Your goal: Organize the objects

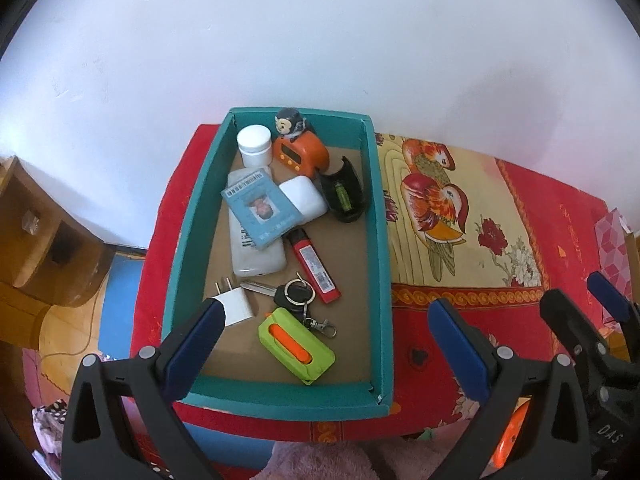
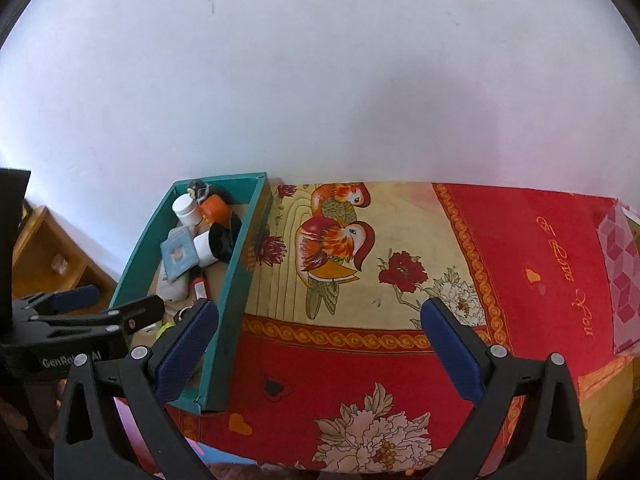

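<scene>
Both grippers — left gripper (image 1: 324, 320), right gripper (image 2: 320, 320) — hang with jaws spread, holding nothing. Everything's piled in the teal box (image 1: 382, 240) at the surface's left; the keys (image 1: 294, 294) could snag the green case (image 1: 296, 346) when lifted.

Teal box (image 1: 182, 236), red-and-yellow bird-patterned cloth (image 2: 500, 240), lime-green case (image 1: 296, 346).

The left tongs (image 1: 324, 320) are spread wide, their two blue-padded fingers (image 1: 192, 350) well apart and nothing gripped between them. The right tongs (image 2: 318, 320) are spread just as wide and also grip nothing. In the left wrist view the right tongs show at the right edge, level with the left pair and just beside it. In the right wrist view the left tongs show at the left edge, fingers parted.
</scene>
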Tool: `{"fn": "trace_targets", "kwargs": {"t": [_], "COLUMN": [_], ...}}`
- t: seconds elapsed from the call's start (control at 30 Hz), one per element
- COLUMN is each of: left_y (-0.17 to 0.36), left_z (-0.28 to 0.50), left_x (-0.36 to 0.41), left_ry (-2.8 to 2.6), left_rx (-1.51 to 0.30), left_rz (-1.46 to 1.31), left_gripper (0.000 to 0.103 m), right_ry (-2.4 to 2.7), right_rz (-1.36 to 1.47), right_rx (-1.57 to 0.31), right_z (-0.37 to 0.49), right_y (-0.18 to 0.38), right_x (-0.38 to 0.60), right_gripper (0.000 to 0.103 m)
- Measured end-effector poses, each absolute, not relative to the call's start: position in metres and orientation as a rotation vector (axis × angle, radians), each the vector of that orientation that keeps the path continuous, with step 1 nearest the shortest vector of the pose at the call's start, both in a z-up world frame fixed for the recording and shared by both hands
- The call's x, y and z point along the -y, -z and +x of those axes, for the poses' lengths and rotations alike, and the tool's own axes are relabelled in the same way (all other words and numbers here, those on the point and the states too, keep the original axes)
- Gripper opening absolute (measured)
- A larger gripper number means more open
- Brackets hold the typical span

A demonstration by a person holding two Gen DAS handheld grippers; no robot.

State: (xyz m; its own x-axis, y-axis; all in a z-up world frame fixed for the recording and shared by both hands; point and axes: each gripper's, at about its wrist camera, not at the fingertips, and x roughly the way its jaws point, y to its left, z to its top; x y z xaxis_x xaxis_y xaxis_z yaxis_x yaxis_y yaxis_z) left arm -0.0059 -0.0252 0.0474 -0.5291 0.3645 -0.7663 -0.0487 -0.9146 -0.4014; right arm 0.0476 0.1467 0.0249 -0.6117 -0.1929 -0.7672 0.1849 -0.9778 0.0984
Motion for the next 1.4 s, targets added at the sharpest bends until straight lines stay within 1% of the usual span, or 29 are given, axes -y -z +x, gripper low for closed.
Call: {"fn": "trace_targets", "kwargs": {"t": [0.17,0.5,0.87,1.4], "left_y": [-0.049,-0.062,-0.052,-0.052], "left_z": [-0.006,-0.001,0.000,0.002], "left_x": [0.024,0.028,0.028,0.027], "left_ry": [-2.527,-2.594,-2.615,-2.607], "left_rx": [0.477,0.469,0.418,0.408], "left_rz": [-1.362,-1.236,-1.269,-1.270], "left_gripper": [0.103,0.103,0.103,0.103], "right_ry": [2.642,2.628,2.621,2.615], "right_rz": [1.280,1.320,1.362,1.388], "right_rx": [0.033,0.064,0.096,0.117], "right_z": [0.044,0.041,0.042,0.046], "right_y": [-0.021,-0.015,-0.008,-0.005], "right_x": [-0.151,-0.155,-0.155,-0.153], "right_gripper": [0.103,0.103,0.103,0.103]}}
